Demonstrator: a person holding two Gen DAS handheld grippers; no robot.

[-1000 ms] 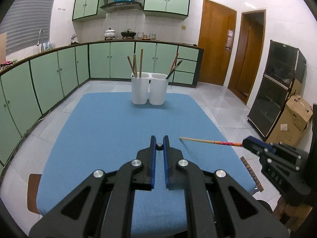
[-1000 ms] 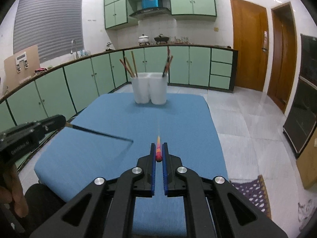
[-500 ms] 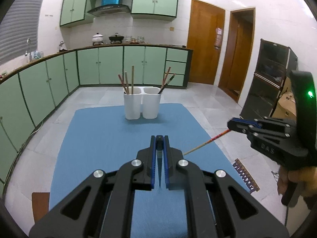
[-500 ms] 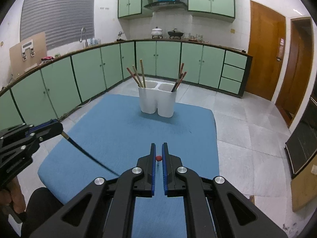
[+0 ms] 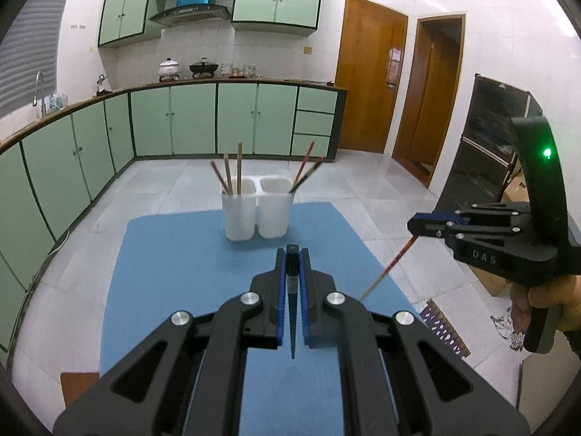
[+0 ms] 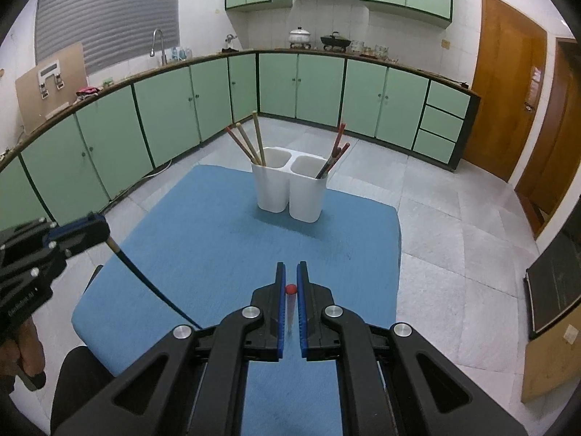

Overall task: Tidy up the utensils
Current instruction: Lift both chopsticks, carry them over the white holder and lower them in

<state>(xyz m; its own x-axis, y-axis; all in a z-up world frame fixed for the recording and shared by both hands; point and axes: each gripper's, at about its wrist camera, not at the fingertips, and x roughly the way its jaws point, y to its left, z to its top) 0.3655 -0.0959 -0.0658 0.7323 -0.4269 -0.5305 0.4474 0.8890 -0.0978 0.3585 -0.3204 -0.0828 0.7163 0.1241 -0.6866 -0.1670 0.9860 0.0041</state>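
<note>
Left gripper (image 5: 292,283), lower centre of its view, pinches a dark chopstick (image 5: 292,312); right gripper (image 6: 291,301) pinches a red-tipped chopstick (image 6: 290,303); the white 2-cup holder (image 6: 289,189) stands mid-frame on the blue mat (image 6: 203,239), 3 sticks in its left cup, 2 in its right.

Red-tipped chopstick (image 6: 290,303) in right gripper (image 6: 291,283)

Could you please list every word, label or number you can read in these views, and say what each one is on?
"DAS": on the side of the right claw, seen from the left wrist.
Lettering on the side of the left claw, seen from the right wrist: too blurred to read.
Paper notice on the wooden door: too small to read.
</note>
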